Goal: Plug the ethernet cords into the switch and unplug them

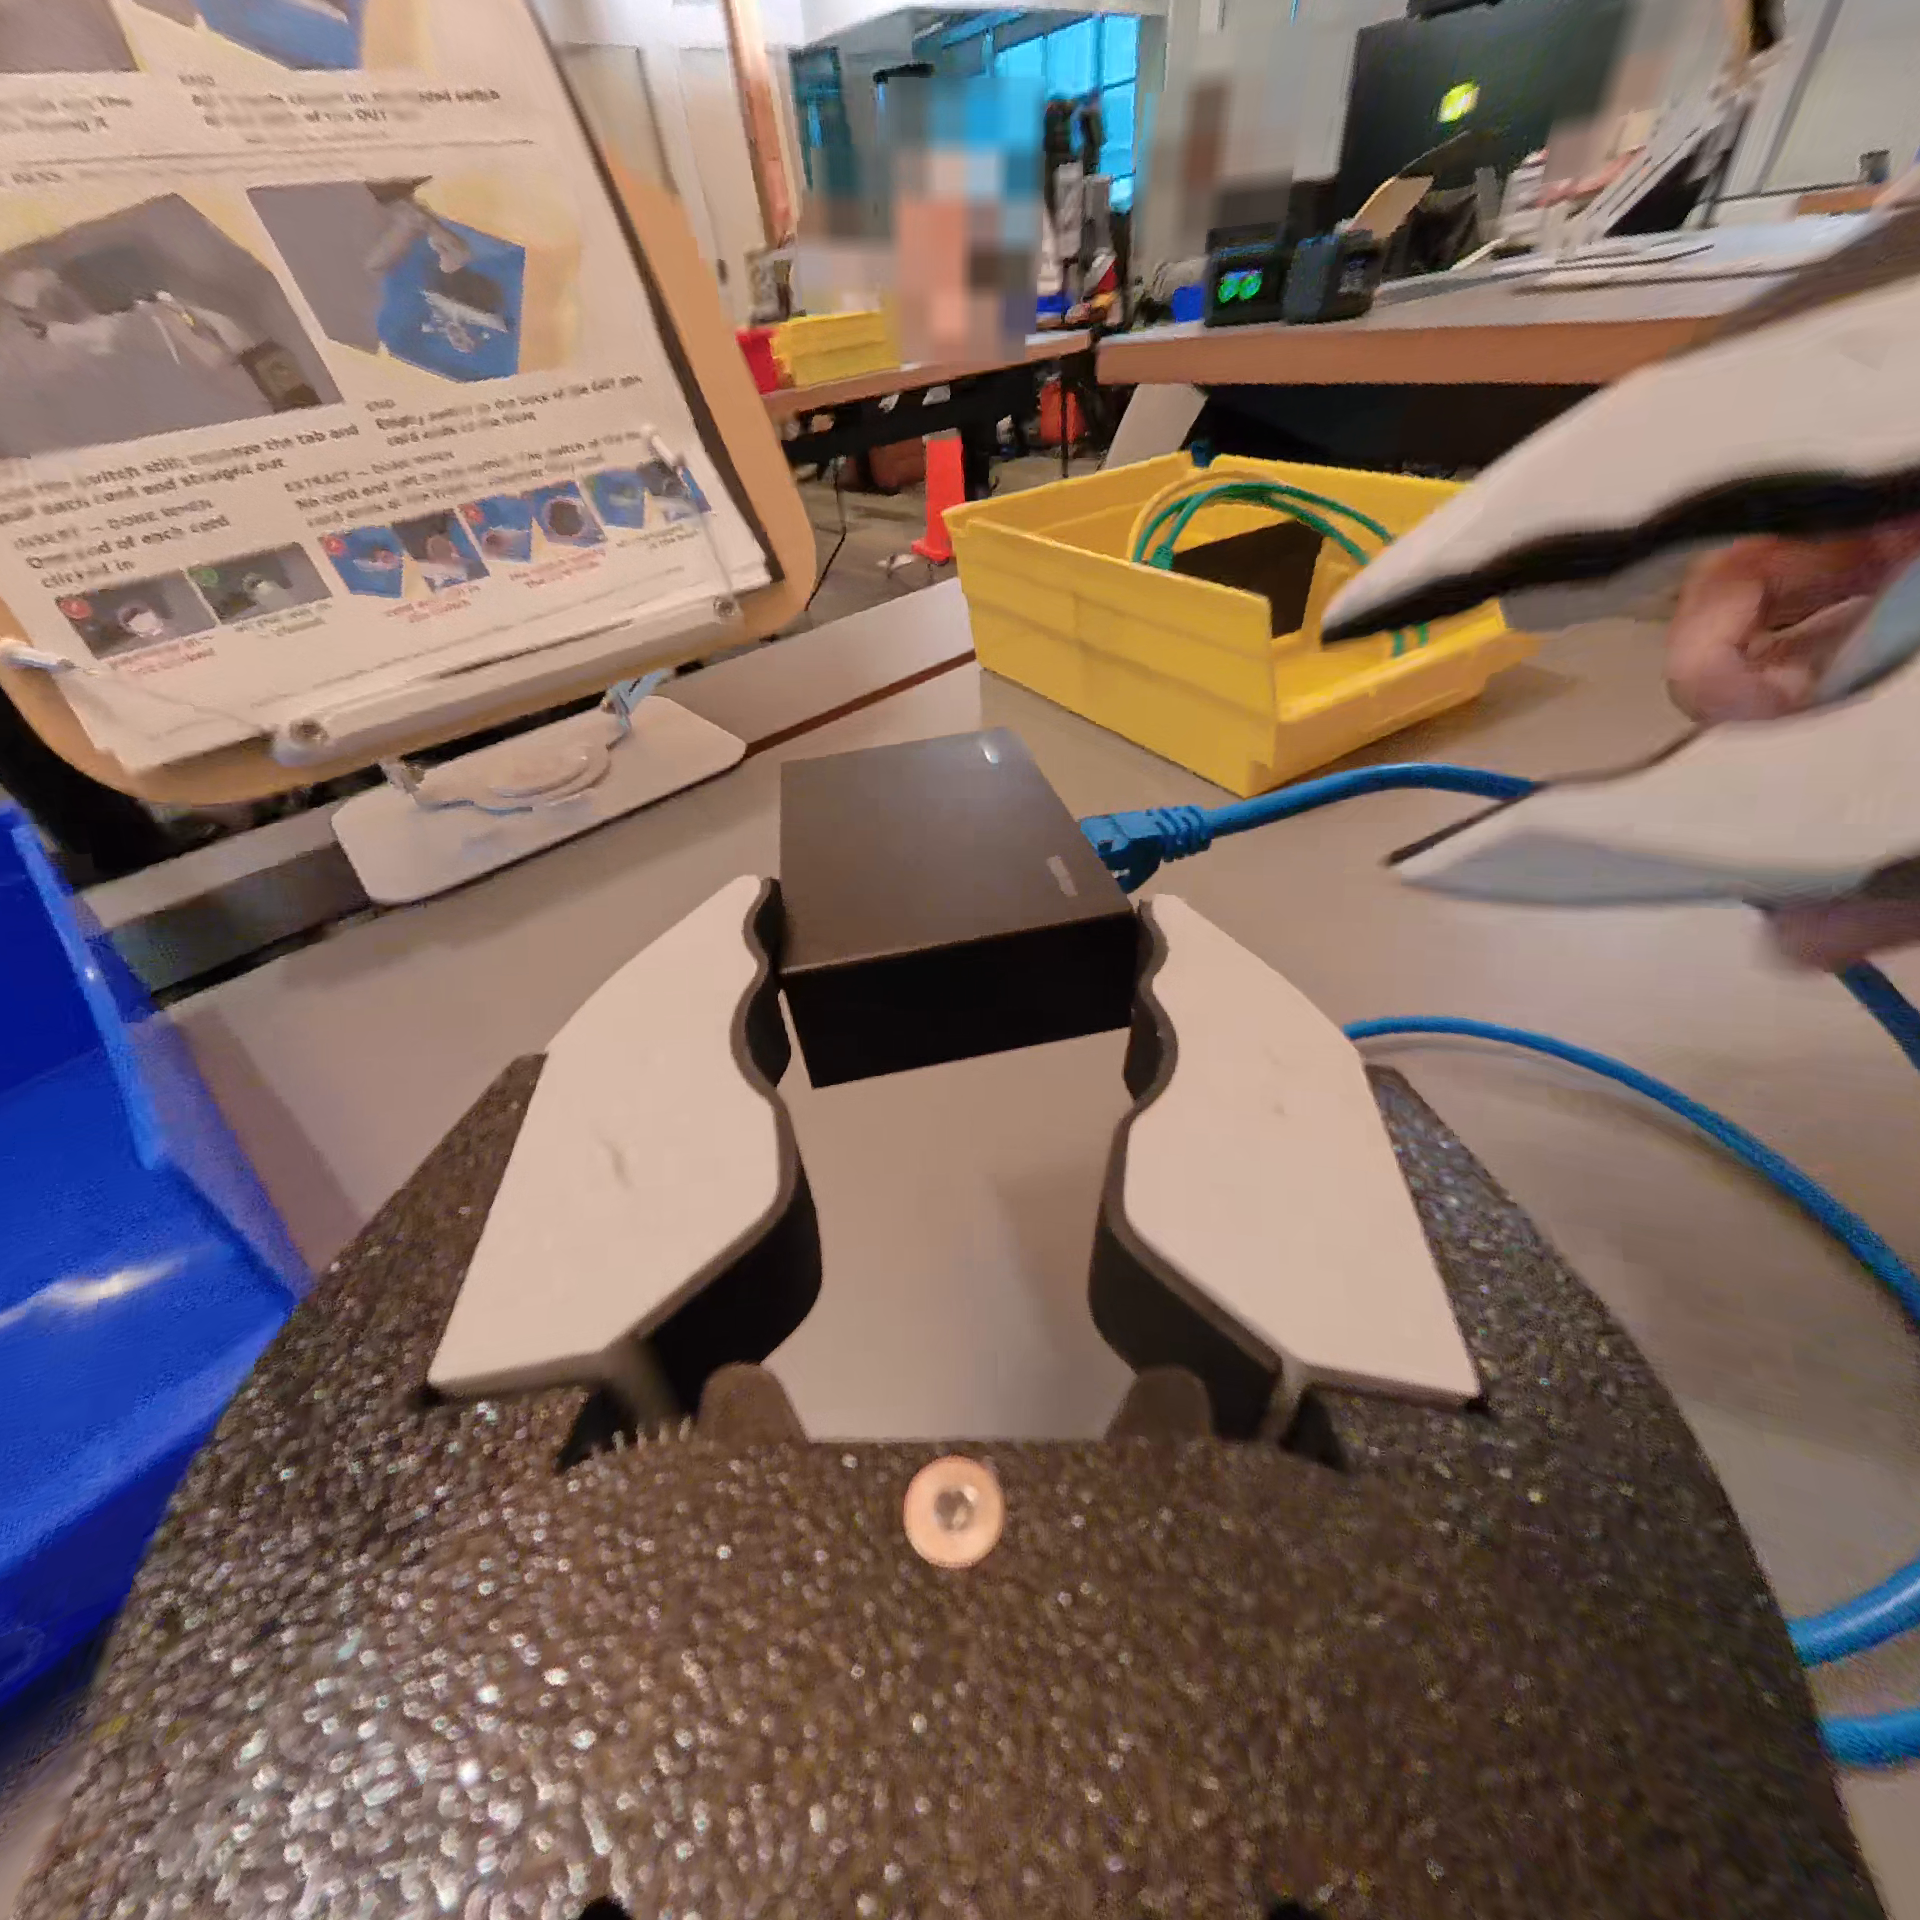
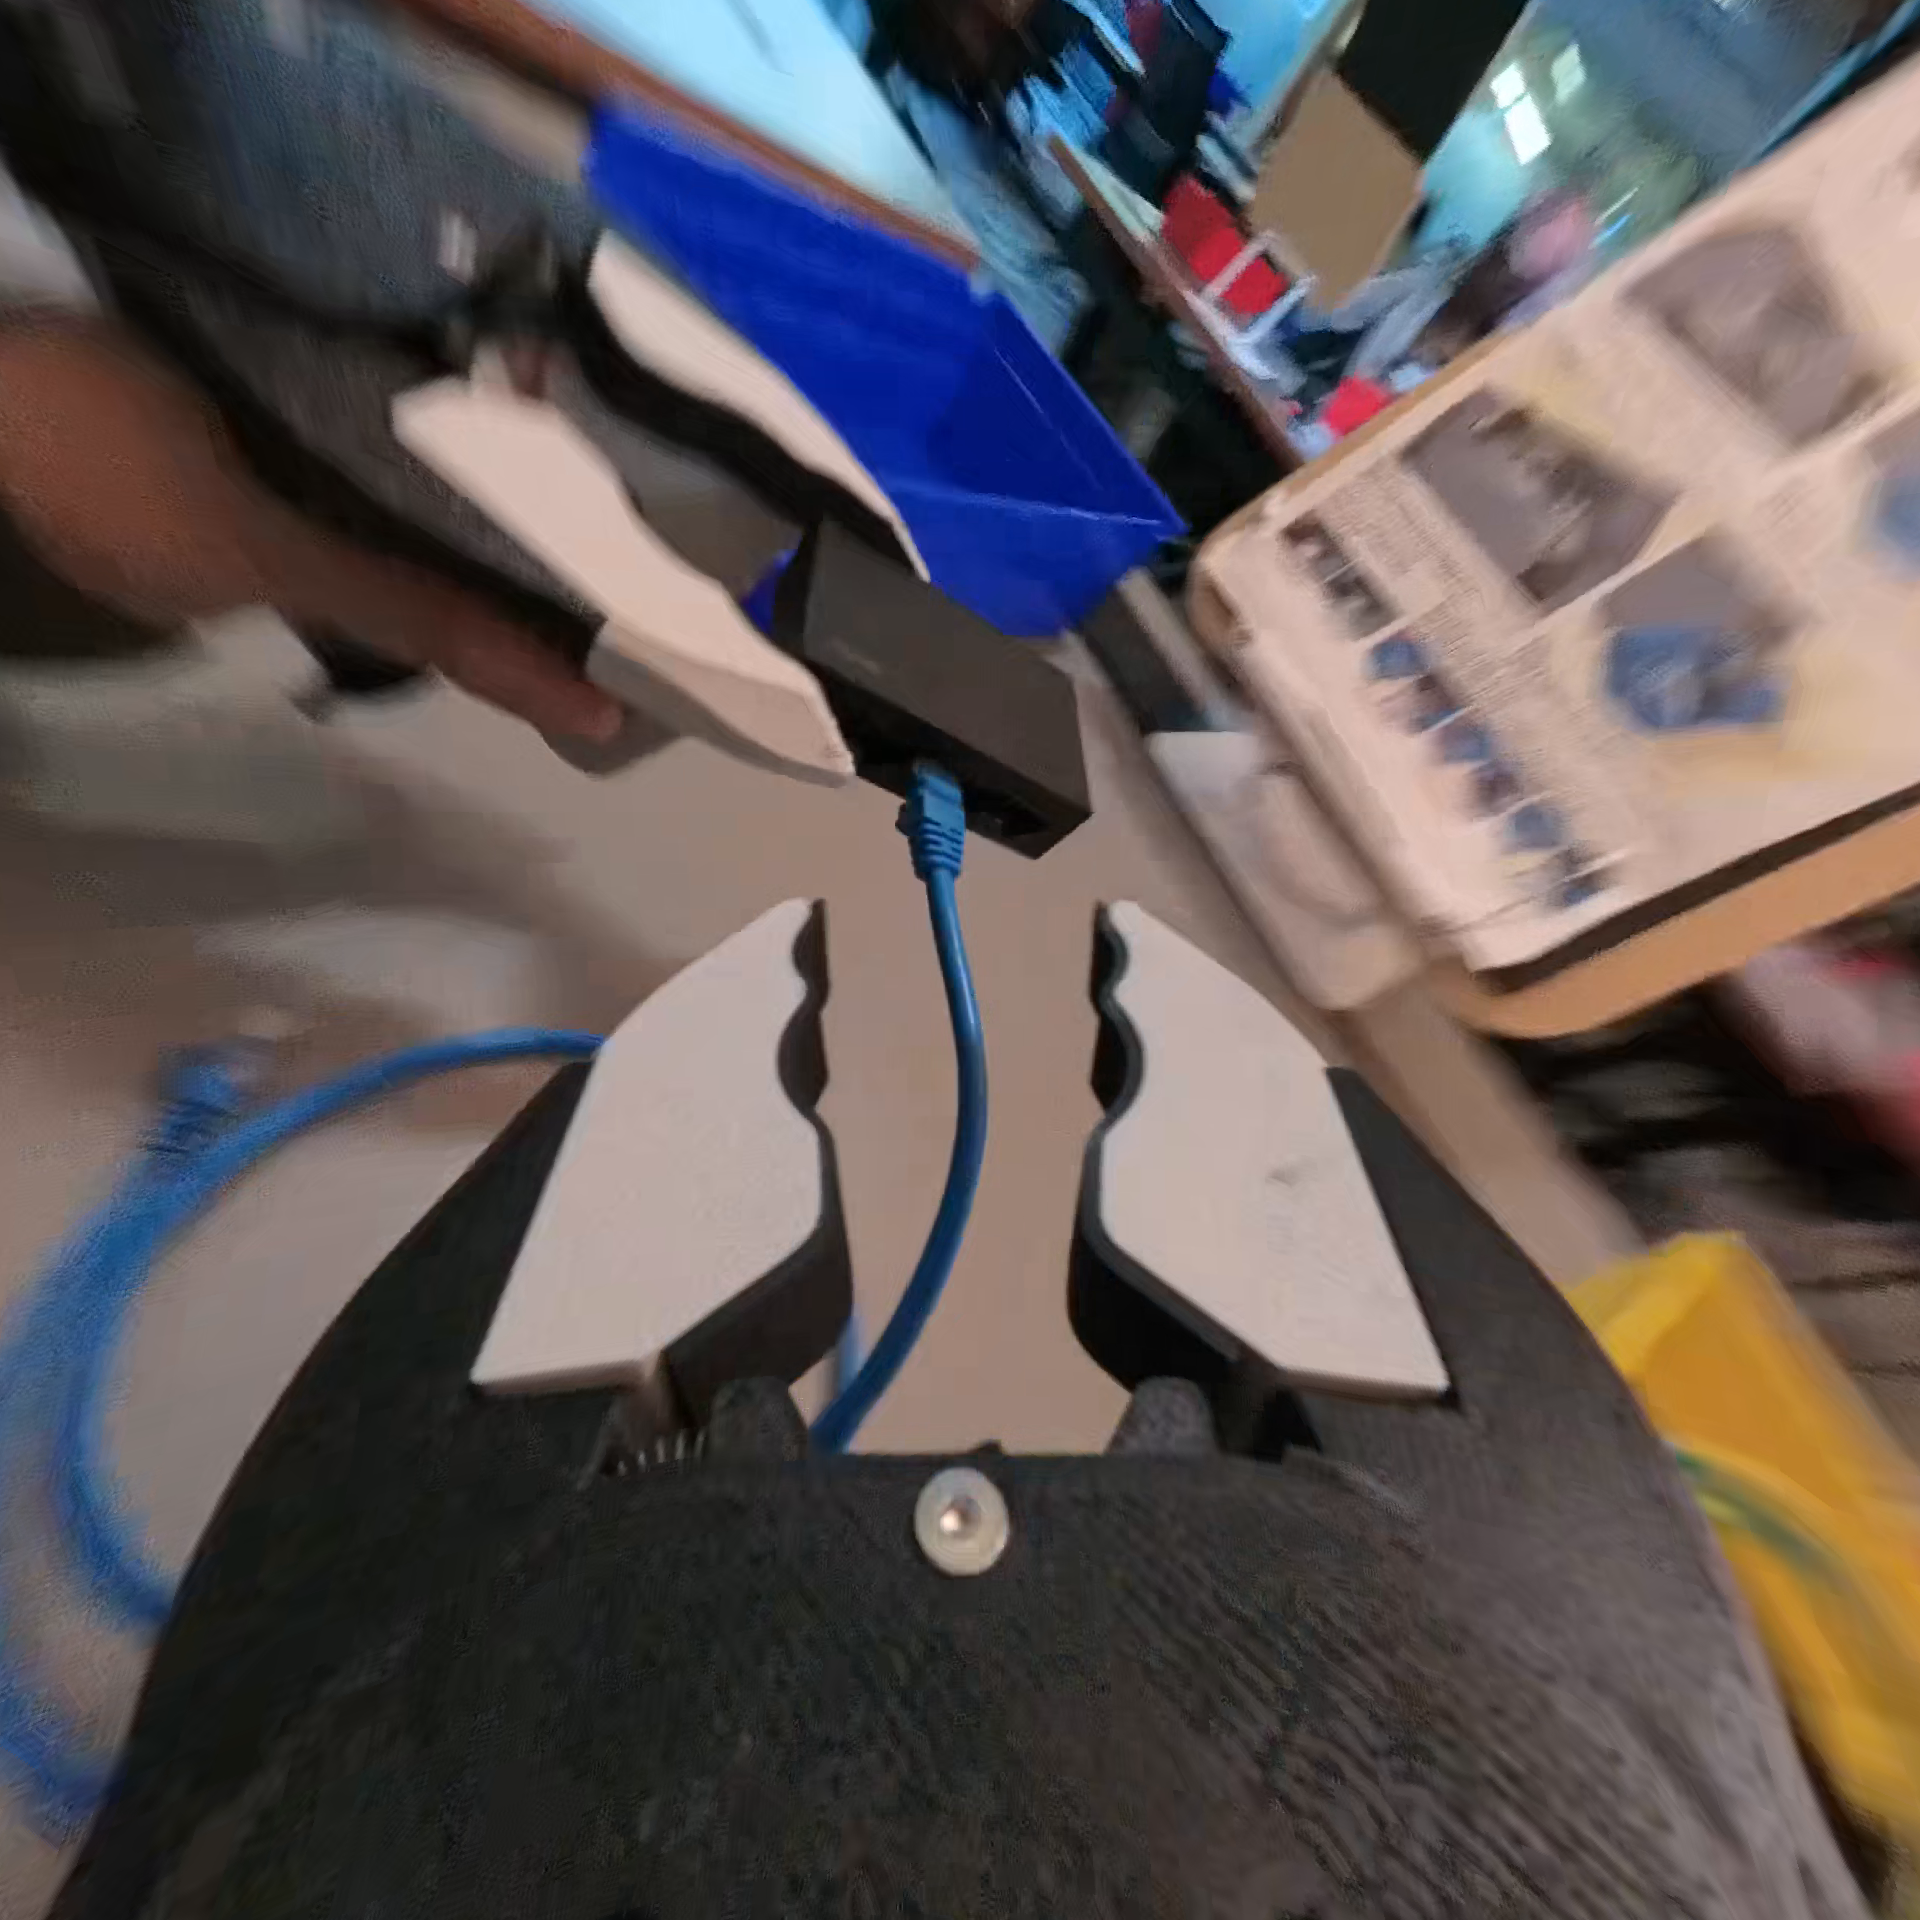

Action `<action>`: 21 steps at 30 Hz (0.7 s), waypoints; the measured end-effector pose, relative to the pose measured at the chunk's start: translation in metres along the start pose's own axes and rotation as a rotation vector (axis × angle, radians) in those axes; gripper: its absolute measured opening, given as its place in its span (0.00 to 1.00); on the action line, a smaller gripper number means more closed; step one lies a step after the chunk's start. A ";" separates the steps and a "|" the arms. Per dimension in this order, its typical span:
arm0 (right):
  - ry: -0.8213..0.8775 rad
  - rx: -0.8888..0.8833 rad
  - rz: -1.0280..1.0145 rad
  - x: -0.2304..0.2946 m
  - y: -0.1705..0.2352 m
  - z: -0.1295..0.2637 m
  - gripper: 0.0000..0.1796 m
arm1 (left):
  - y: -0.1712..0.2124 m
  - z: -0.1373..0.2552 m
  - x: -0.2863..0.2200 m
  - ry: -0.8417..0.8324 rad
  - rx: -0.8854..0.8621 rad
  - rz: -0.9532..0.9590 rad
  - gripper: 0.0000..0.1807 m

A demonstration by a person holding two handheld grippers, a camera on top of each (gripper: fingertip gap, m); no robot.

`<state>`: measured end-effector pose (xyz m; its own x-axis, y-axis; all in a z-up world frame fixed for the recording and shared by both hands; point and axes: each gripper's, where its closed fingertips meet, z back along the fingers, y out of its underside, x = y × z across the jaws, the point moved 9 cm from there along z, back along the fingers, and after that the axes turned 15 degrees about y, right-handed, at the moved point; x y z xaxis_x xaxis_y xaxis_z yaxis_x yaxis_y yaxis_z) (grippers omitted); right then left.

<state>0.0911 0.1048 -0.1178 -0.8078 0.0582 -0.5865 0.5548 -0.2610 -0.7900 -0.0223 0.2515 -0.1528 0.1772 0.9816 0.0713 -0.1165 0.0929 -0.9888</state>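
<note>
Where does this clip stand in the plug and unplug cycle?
Done: one blue ethernet cord sits plugged into the black switch. In hand: the left hand-held gripper clamps the switch; the right hand-held gripper is open around the cord. Left: unplugging. Other cords aren't clear.

Your switch sits on the table; cord at its right, bin far right, another bin near left.

Both wrist views close on switch
</note>
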 end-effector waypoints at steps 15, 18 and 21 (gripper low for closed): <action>-1.113 0.176 -1.160 -0.005 0.045 -0.068 0.21 | 0.002 0.003 -0.011 0.233 -0.133 -0.209 0.35; -1.117 0.206 -1.246 0.000 0.046 -0.079 0.14 | 0.006 0.006 -0.004 0.226 -0.141 -0.196 0.35; -1.132 0.253 -1.361 0.005 0.049 -0.086 0.13 | 0.011 0.007 0.002 0.221 -0.129 -0.182 0.35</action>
<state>0.1316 0.1751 -0.1752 -0.4148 -0.2586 0.8724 -0.5060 -0.7313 -0.4573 -0.0299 0.2555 -0.1630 0.3934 0.8895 0.2324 0.0593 0.2277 -0.9719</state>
